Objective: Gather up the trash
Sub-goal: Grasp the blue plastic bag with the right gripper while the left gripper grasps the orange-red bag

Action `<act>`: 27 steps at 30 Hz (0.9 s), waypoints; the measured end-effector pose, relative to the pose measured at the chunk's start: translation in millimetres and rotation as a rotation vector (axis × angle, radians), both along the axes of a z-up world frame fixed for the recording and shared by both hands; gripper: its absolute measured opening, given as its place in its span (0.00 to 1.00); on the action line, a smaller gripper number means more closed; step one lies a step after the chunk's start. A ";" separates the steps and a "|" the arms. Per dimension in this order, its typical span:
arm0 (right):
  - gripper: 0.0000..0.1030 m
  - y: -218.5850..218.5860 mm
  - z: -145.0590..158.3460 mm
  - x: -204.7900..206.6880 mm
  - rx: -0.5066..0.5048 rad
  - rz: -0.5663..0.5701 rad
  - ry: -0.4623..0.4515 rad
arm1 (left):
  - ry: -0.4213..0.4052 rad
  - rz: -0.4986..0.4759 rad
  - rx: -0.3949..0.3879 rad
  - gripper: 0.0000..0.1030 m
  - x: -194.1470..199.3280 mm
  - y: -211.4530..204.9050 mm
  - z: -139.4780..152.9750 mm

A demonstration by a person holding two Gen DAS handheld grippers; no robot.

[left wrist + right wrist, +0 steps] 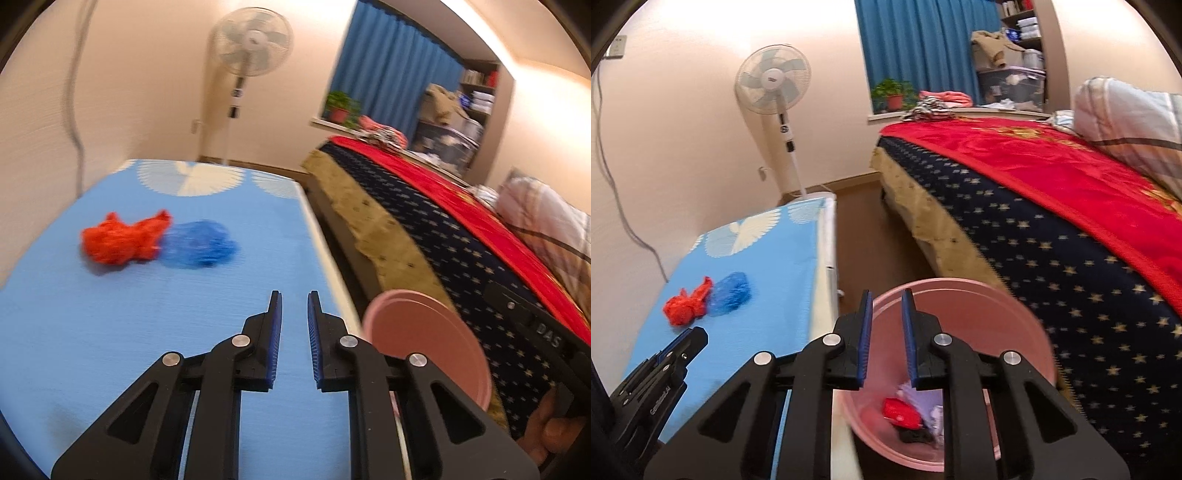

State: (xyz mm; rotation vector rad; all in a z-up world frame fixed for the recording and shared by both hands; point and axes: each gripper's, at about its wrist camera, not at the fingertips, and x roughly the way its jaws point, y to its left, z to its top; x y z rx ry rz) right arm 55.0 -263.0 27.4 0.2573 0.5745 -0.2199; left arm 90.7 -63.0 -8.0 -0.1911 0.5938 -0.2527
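Observation:
A crumpled red bag (122,238) and a crumpled blue bag (201,245) lie side by side on the blue table (110,332). They also show in the right wrist view, red (687,302) and blue (733,293). My left gripper (294,299) is open and empty, above the table short of the bags. It appears in the right wrist view (679,343). My right gripper (886,299) is open and empty over the pink bin (1034,332), which holds red, white and black scraps (901,410). The bin's rim shows in the left wrist view (424,339).
A bed with a red and starred navy cover (1052,221) stands to the right of the bin. A standing fan (774,81) is beyond the table's far end. A narrow floor gap (864,229) separates table and bed. A cable (613,192) hangs on the left wall.

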 end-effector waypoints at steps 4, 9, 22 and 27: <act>0.16 15.8 -5.1 15.6 0.049 0.045 -0.007 | -0.007 0.075 0.004 0.14 6.3 21.9 -0.3; 0.16 43.4 -16.2 42.5 0.106 0.111 -0.007 | -0.007 0.156 0.010 0.14 13.8 45.9 -4.2; 0.18 95.1 -49.3 116.0 0.228 0.269 0.040 | 0.006 0.365 0.015 0.14 48.1 113.9 -13.3; 0.18 108.7 -64.2 145.2 0.261 0.310 0.077 | 0.022 0.419 -0.003 0.14 62.7 128.1 -18.0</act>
